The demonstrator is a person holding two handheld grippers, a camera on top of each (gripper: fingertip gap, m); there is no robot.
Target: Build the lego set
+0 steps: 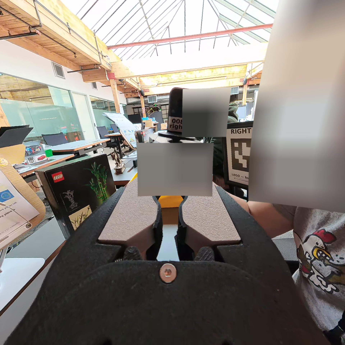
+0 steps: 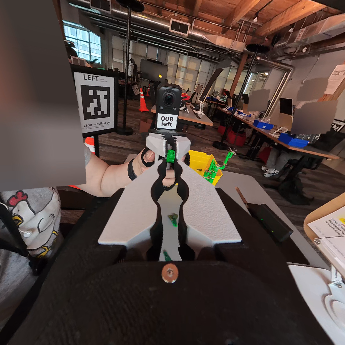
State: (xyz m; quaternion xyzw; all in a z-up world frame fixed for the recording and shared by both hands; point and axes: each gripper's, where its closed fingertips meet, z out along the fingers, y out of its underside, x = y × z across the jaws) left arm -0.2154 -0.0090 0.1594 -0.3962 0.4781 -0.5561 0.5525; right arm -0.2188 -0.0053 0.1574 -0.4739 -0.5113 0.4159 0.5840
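My left gripper (image 2: 170, 149) and my right gripper (image 2: 169, 162) meet tip to tip in the air above the grey table (image 2: 231, 184). In the right wrist view the left gripper is shut on a small green Lego piece (image 2: 170, 155). My right fingertips close in on the lower end of that piece. In the left wrist view my left fingers (image 1: 130, 214) stand close together, and a blurred patch hides their tips and the piece. A green bamboo model (image 2: 213, 169) stands by a yellow bin (image 2: 197, 160). Two loose green pieces (image 2: 173, 220) lie on the table below.
A black Lego box (image 1: 78, 186) stands on the left. A black device (image 2: 270, 222), a clipboard with instruction sheets (image 2: 328, 229) and a white tray (image 2: 317, 302) lie on the right. Framed marker signs (image 2: 96, 100) stand behind. A person's hand (image 2: 149, 158) holds the left gripper. Both grippers' tips are close together, under 4 cm apart.
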